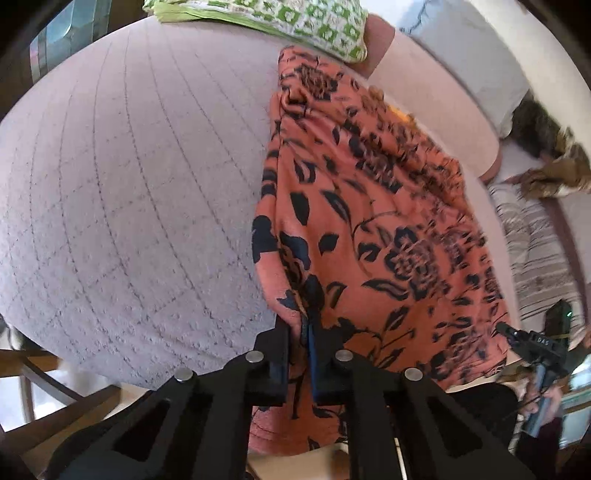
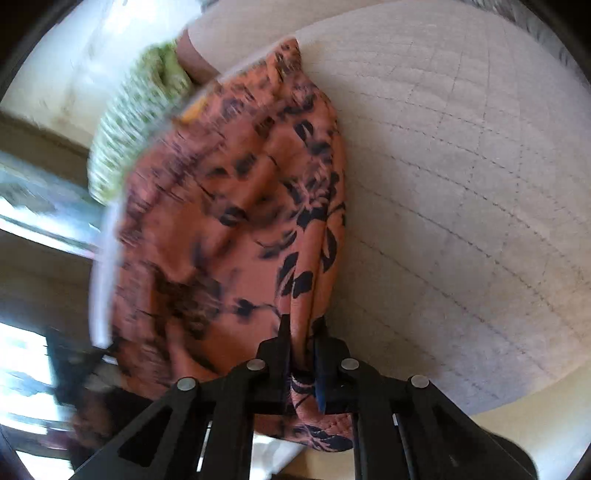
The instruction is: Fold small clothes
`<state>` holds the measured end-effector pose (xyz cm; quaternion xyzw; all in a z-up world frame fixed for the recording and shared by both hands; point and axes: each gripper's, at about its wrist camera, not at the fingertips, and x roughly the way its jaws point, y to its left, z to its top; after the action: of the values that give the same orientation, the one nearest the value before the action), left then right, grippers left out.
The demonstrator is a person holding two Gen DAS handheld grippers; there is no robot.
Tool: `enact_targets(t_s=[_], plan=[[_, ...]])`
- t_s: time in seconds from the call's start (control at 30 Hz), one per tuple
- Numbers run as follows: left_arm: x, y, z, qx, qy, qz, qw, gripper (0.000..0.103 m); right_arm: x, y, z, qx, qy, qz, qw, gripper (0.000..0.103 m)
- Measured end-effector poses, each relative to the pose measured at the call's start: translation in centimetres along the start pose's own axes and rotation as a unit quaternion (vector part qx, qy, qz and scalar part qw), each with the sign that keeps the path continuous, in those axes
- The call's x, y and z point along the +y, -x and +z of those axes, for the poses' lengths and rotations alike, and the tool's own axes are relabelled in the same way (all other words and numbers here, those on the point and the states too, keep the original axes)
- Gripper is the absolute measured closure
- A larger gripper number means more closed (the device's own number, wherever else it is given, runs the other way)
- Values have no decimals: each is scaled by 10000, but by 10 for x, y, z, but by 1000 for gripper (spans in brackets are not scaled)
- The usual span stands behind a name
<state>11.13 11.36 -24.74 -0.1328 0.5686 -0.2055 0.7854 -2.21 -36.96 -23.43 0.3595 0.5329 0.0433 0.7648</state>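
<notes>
An orange garment with a dark blue floral print hangs lifted over the pale quilted surface. My left gripper is shut on its near edge, with cloth pinched between the black fingers. The same garment shows in the right wrist view, motion-blurred on its left side. My right gripper is shut on another bunched edge of it. The right gripper also shows at the far right of the left wrist view.
A green and white patterned cloth lies at the far edge of the quilted surface and shows blurred in the right wrist view. A striped cloth and a brown furry item lie to the right. A wooden frame shows below.
</notes>
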Motion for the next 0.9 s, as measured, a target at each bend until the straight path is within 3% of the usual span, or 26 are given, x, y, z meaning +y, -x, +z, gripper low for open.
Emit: enact_targets(t_s=[0.1, 0.17, 0.2, 0.23, 0.27, 0.3, 0.37, 0.4, 0.43, 0.47, 0.5, 0.53, 0.7, 0.77, 0.9], plan=[[5, 10, 7, -141, 67, -232, 9996, 95, -2, 4, 5, 120, 58, 355, 9993, 93], [9, 8, 10, -82, 193, -152, 9997, 83, -9, -8, 5, 382, -71, 268, 9989, 89], [10, 3, 11, 21, 234, -88, 9997, 66, -17, -16, 5, 576, -294, 265, 9976, 88], [10, -3, 11, 93, 242, -89, 9996, 60, -21, -22, 5, 730, -471, 263, 9959, 87], [10, -6, 9, 128, 227, -93, 9996, 60, -25, -25, 6, 791, -619, 299, 9945, 84], [8, -9, 7, 169, 173, -93, 9997, 60, -26, -23, 7, 750, -705, 403, 9939, 79], [-1, -12, 5, 128, -70, 23, 9999, 60, -23, -24, 6, 670, -654, 747, 9928, 43], [-4, -14, 6, 142, -163, 122, 9997, 67, -19, -24, 4, 628, -533, 819, 9932, 38], [-7, -16, 6, 181, -225, 213, 9994, 84, -10, -24, 2, 611, -217, 653, 9958, 40], [-8, -19, 8, 270, -251, 230, 9991, 90, -2, -25, 1, 621, 58, 443, 9971, 51], [-6, -18, 10, 322, -216, 142, 9991, 93, 5, -25, 0, 638, 304, 231, 9972, 65], [-6, -17, 13, 339, -167, 16, 9993, 94, 10, -25, 0, 729, 403, 238, 9962, 92], [-11, 5, 43, 188, -178, -487, 9985, 95, 33, 0, 23, 516, 484, 734, 9948, 92], [-13, 15, 67, 94, -84, -756, 9971, 95, 41, 14, 41, 229, 470, 1069, 9929, 92], [-23, 29, 142, -161, -56, -918, 9956, 95, 60, 34, 104, -405, 311, 1514, 9871, 92]])
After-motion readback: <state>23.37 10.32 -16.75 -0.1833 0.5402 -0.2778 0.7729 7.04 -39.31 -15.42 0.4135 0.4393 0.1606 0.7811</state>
